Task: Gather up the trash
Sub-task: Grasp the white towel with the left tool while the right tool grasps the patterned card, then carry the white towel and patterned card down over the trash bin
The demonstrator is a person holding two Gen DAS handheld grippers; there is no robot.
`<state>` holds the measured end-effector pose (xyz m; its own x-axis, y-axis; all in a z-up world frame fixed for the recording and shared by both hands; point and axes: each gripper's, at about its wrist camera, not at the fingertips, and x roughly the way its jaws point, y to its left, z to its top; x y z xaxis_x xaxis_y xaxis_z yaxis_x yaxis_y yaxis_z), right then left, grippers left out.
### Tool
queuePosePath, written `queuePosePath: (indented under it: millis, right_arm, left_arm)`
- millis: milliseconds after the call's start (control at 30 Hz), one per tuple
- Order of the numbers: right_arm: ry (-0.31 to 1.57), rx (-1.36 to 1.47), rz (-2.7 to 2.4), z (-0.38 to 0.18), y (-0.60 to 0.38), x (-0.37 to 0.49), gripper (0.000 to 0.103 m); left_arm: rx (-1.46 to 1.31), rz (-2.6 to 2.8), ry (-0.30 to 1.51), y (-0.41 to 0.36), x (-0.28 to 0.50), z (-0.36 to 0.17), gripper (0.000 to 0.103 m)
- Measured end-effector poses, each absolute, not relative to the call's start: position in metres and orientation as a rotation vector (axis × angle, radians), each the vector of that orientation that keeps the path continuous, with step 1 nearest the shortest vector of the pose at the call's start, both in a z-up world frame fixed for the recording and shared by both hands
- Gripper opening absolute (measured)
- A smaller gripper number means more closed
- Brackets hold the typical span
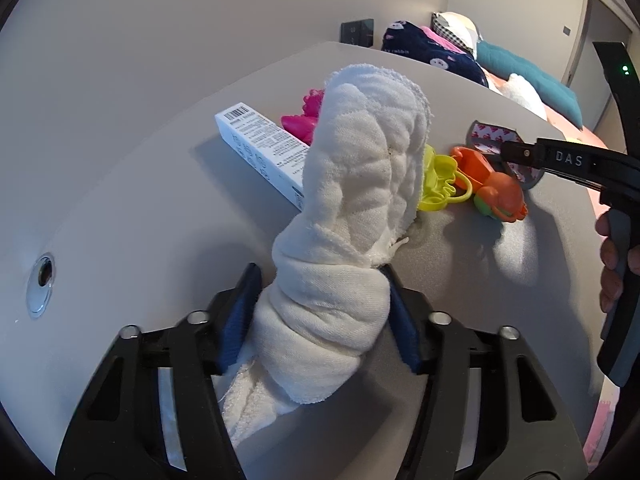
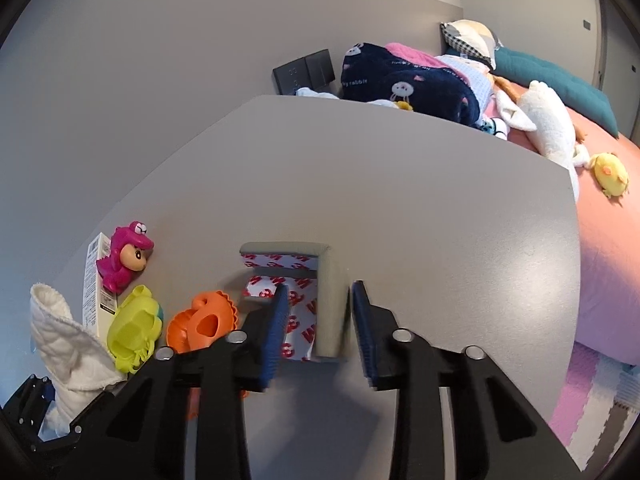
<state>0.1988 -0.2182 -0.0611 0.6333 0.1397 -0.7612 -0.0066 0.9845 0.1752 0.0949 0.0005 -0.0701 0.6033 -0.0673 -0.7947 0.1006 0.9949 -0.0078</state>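
Left wrist view: mounted just behind the left gripper (image 1: pixel 320 312), tilted steeply down onto the grey table (image 1: pixel 120 208), very near a white cloth (image 1: pixel 352 184) that fills the middle. Right wrist view: same downward tilt from behind the right gripper (image 2: pixel 320 320), close over the table (image 2: pixel 400 200). Shared: cloth (image 2: pixel 68 344), box (image 1: pixel 260 148) (image 2: pixel 94 280), toys (image 1: pixel 492 188) (image 2: pixel 204 320), bed (image 1: pixel 520 80) (image 2: pixel 560 120) beyond.

Grey wall (image 2: pixel 120 60), grey table (image 2: pixel 400 200), pink bed (image 2: pixel 608 248)

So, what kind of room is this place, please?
Most likely a bedroom, perhaps a child's. Beside the grey table is a bed with a pink sheet, a teal quilted pillow and a white plush toy. Small plastic toys, like the magenta dinosaur figure, lie on the table.
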Motion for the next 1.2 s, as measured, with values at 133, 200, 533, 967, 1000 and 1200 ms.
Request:
queuePosePath:
  millis: [133, 200, 533, 967, 1000, 1200]
  right_arm:
    - [0.871, 0.155, 0.093, -0.057, -0.219, 0.195, 0.015]
    - [0.86, 0.142, 0.095, -0.054, -0.22, 0.191, 0.014]
    - [0.818, 0.121, 0.107, -0.035, -0.229, 0.167, 0.014]
    - [0.816, 0.163, 0.106, -0.027, -0.255, 0.116, 0.014]
    - [0.815, 0.166, 0.105, -0.027, -0.257, 0.113, 0.014]
    - [0.796, 0.192, 0.097, -0.021, -0.271, 0.086, 0.014]
  left_arm:
    - [0.015, -0.099, 0.913, 0.001, 0.093, -0.069, 0.045]
    - [0.021, -0.095, 0.912, -0.001, 0.092, -0.069, 0.044]
    - [0.045, -0.102, 0.895, -0.013, 0.084, -0.06, 0.043]
    - [0.051, -0.138, 0.859, -0.042, 0.067, -0.042, 0.043]
    - [0.05, -0.141, 0.857, -0.044, 0.065, -0.041, 0.043]
    - [0.045, -0.175, 0.839, -0.06, 0.05, -0.031, 0.043]
